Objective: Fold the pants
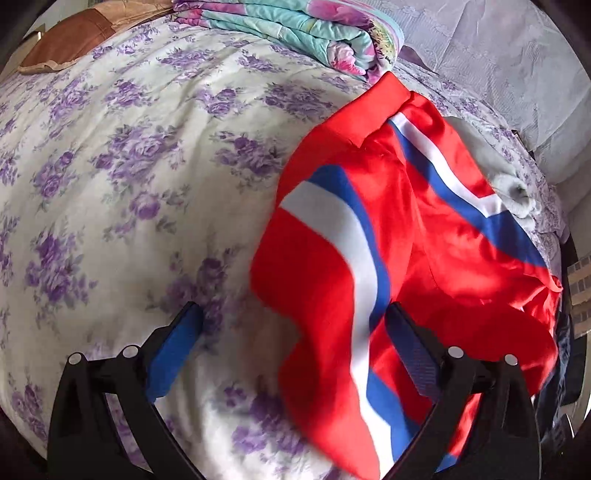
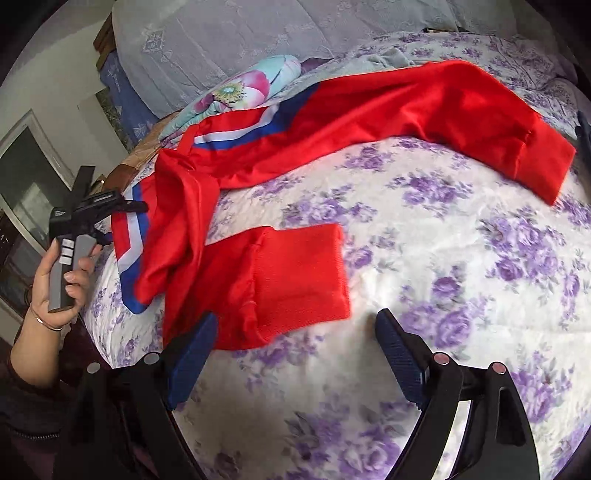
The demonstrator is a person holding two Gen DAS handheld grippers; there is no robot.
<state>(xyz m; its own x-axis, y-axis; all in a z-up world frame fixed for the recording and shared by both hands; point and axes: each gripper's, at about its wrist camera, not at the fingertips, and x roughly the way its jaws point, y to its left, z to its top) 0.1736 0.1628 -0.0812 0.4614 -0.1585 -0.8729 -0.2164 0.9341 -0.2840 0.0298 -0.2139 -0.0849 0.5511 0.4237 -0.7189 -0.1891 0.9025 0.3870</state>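
The red pants (image 2: 332,122) look light, soft and slippery, so each wide-open gripper, left (image 1: 291,332) and right (image 2: 295,332), should probably pinch a ribbed cuff (image 2: 306,269).

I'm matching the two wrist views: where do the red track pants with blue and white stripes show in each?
Left wrist: red track pants fill the right half.
Right wrist: spread across upper left and centre.
Shared landmark: folded floral quilt behind them.
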